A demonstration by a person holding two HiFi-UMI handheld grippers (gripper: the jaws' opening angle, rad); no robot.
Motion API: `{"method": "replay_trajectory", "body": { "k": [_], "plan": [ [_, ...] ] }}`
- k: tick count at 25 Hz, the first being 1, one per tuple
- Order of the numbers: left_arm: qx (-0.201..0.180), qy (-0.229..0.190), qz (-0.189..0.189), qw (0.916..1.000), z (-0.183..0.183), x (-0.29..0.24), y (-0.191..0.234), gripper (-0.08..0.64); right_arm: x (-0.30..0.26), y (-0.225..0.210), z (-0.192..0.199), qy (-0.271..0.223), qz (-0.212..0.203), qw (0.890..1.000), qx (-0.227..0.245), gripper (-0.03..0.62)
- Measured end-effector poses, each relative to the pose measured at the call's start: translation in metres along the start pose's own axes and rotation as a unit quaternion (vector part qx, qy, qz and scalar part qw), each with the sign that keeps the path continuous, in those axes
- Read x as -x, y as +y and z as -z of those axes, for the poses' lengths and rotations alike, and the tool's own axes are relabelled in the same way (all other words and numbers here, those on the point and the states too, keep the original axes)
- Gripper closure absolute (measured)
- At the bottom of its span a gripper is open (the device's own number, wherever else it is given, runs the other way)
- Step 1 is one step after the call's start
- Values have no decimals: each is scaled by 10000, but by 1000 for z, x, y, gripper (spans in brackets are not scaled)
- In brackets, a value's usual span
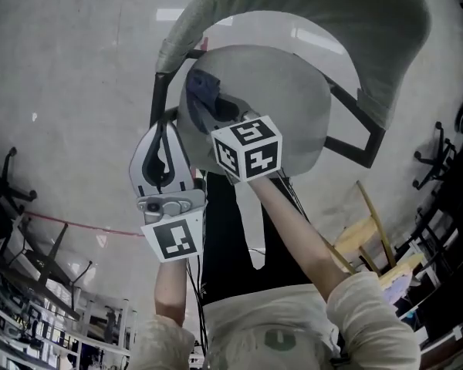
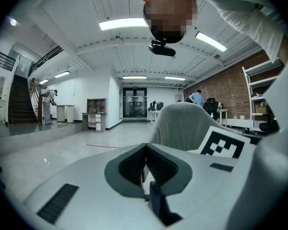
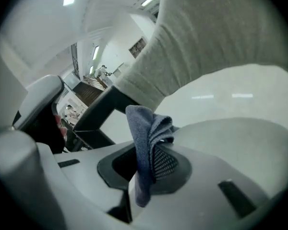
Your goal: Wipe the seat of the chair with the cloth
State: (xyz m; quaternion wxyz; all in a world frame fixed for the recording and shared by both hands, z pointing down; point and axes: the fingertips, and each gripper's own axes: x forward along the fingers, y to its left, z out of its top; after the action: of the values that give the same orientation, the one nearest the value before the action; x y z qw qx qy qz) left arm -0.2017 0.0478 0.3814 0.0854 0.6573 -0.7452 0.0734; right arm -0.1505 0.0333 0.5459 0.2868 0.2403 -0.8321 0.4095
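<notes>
The cloth is pinched between the closed jaws of the right gripper, its folds sticking out past the tips. It hangs over the seat, near the chair back. The left gripper is closed and empty, just left of the seat.

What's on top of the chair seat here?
The right gripper, shut on a blue cloth, over the seat. Whether the cloth touches the seat is hidden beneath the gripper.
</notes>
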Motion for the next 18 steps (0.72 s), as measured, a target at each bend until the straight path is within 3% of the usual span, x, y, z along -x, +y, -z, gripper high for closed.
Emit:
{"method": "replay_trajectory", "body": {
  "k": [4, 7, 18],
  "plan": [
    [-9, 72, 6, 10000, 9, 10, 11, 545, -26, 12, 32, 148, -165, 9957, -899, 535],
    [-8, 105, -26, 9999, 12, 18, 23, 545, -44, 13, 49, 236, -76, 9927, -1183, 535],
    [141, 135, 100, 9998, 22, 22, 19, 545, -59, -14, 69, 587, 383, 9928, -967, 535]
  ]
}}
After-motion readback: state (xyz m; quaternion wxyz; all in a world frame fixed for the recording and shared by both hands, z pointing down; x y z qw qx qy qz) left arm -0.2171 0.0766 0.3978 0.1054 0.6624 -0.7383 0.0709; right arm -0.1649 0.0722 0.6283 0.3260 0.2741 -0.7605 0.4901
